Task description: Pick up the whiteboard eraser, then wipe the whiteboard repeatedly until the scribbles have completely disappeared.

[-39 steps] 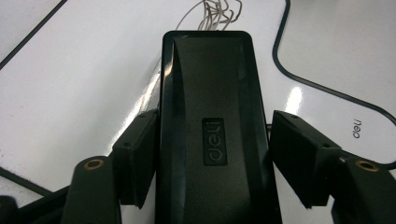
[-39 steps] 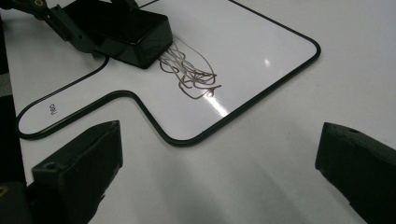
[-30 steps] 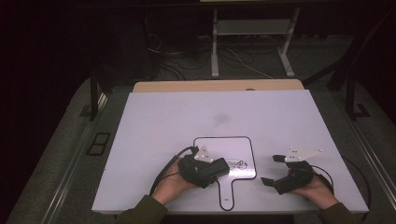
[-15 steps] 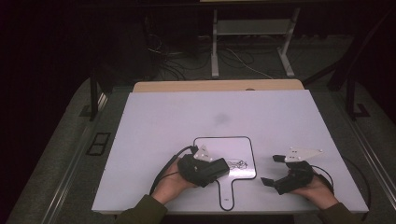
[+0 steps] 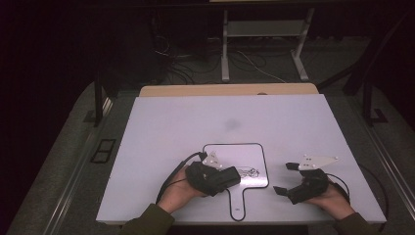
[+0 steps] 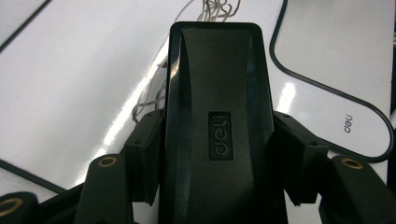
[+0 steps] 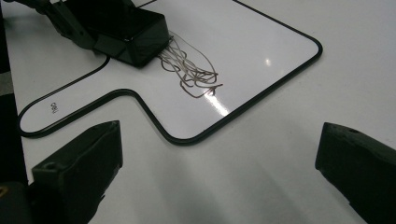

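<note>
Eraser (image 6: 217,135) clenched between left tongs (image 5: 230,177), sitting on whiteboard (image 5: 244,152) at 6 o'clock on counter (image 5: 171,127), just left of scribble (image 7: 191,70). Right tongs (image 5: 286,178) spread wide, grasping nothing, resting at 4 o'clock. Best done flat: press eraser face level, sweep toward 3 o'clock across scribble, steady board's handle with right tongs if sliding.

Beyond the small whiteboard (image 5: 244,161), my counter (image 5: 220,122) lies open to pass; near me, the eraser (image 5: 227,178) sits over the scribble (image 5: 250,171).
</note>
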The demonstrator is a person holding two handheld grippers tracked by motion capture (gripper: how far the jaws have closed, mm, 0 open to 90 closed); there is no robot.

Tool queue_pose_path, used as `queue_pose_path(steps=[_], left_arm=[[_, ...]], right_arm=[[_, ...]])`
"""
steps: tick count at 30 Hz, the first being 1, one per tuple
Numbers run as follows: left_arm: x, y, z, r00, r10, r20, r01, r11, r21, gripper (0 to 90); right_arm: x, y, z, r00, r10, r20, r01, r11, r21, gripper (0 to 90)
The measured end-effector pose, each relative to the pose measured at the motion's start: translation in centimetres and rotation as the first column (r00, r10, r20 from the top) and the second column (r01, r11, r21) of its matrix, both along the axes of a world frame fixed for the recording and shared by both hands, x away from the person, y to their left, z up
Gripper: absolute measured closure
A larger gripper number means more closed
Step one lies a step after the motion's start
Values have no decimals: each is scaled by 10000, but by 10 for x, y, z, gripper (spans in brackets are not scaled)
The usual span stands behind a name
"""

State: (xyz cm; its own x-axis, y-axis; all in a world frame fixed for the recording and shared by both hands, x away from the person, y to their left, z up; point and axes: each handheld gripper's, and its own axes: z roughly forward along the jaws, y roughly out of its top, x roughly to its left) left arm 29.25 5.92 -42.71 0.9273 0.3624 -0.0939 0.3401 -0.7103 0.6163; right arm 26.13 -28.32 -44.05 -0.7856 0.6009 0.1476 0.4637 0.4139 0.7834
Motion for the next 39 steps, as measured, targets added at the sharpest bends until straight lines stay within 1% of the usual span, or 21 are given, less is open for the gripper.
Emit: queue_pose_path(steps=[3,7,12,17,20,21,22,23,24,27,29,34,36,39], left_arm=[[1,3,3,10000,45,24,-45,9999,-159,393],[3,7,7,9999,101,69,-99,9997,-230,393],[8,11,13,9996,195,180,-188,9989,-420,393],[18,13,16,9993,122,346,-103,9984,-550,392],[23,13,18,9994,130,322,-107,9976,-685,392],[25,13,19,9993,37,374,-12,9977,-676,392],[26,13,19,9994,68,328,-43,9972,-750,392],[28,12,20,9995,27,309,-5,9975,-707,392],[30,12,20,9996,48,294,-25,9970,-773,392],[35,11,20,9994,-22,335,46,9975,-708,391],[39,10,20,9994,-73,352,92,9984,-550,391],[48,4,20,9986,-96,517,125,9984,-553,392],[52,1,19,9982,-187,566,211,9989,-414,392],[56,-3,16,9984,-126,553,146,9993,-348,392]], right_arm=[[0,0,0,10000,0,-2,0,10000,10,0],[0,0,0,10000,-24,3,24,10000,9,0],[-1,0,0,10000,0,0,0,10000,-1,0],[0,-1,0,10000,-19,12,19,10000,30,0],[1,-1,0,10000,-50,4,50,10000,34,0],[1,-1,0,10000,-56,8,56,10000,43,0],[1,-1,0,10000,-65,5,65,10000,59,0],[1,0,0,10000,-60,-9,60,10000,48,0],[1,0,0,10000,-51,-7,51,10000,43,0],[0,0,0,10000,-43,11,43,10000,33,0],[0,-1,0,10000,-52,-6,52,10000,48,0],[0,-1,0,10000,-64,-31,64,10000,56,0],[1,-1,0,10000,-66,-34,66,10000,59,0],[1,-1,0,10000,-76,-40,76,10000,47,0]])
